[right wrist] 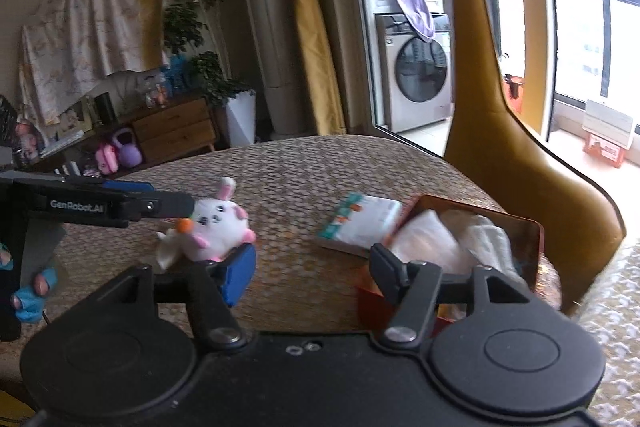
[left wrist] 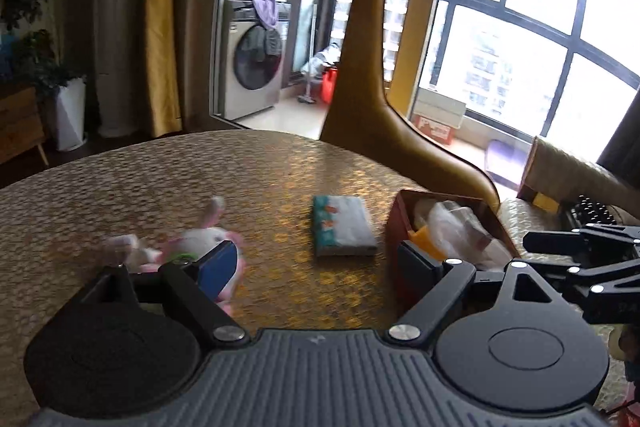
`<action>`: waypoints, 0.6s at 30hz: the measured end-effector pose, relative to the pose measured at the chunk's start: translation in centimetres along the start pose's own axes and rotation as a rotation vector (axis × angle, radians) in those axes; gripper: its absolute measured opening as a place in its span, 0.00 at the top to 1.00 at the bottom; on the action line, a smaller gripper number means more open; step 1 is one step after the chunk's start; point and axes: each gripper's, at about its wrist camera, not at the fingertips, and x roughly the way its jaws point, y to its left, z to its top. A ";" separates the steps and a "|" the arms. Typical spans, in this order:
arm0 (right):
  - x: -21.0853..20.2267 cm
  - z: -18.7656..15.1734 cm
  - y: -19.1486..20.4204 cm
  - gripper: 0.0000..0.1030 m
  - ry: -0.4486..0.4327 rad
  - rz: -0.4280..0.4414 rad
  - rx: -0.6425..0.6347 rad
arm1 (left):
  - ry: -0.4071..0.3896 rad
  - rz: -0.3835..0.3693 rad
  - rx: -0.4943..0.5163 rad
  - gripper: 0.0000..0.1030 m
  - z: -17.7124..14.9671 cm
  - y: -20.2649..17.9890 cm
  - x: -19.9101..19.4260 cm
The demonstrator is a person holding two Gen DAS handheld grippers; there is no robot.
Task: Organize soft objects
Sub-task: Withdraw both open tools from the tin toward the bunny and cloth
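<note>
A white and pink plush bunny (left wrist: 192, 243) lies on the woven gold table (left wrist: 160, 179); in the right wrist view the bunny (right wrist: 218, 227) holds a small orange carrot. A tissue pack (left wrist: 342, 227) lies mid-table, also in the right wrist view (right wrist: 360, 223). A red-brown box (left wrist: 404, 227) at the right holds white soft items (right wrist: 432, 243). My left gripper (left wrist: 316, 263) is open and empty, its left finger in front of the bunny. My right gripper (right wrist: 312, 271) is open and empty, between the bunny and the box (right wrist: 536, 247).
A tall tan chair back (left wrist: 360, 75) stands behind the table's far right edge. The left gripper (right wrist: 160, 207) reaches in beside the bunny in the right wrist view. A keyboard (left wrist: 592, 207) lies at the far right. A washing machine (right wrist: 416, 67) stands beyond.
</note>
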 end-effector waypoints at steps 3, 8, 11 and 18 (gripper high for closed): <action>0.5 0.3 1.5 0.35 0.002 0.029 -0.003 | -0.015 0.034 -0.015 0.15 -0.5 1.9 -1.3; 1.2 0.7 3.8 0.21 0.002 0.063 -0.027 | -0.026 0.086 -0.052 0.05 -1.5 5.1 -3.0; 1.9 1.1 4.9 0.16 0.005 0.079 -0.018 | -0.034 0.095 -0.073 0.05 -2.3 7.1 -3.9; 4.1 3.4 7.6 0.07 0.034 0.121 -0.037 | -0.038 0.144 -0.092 0.00 -4.2 10.3 -4.0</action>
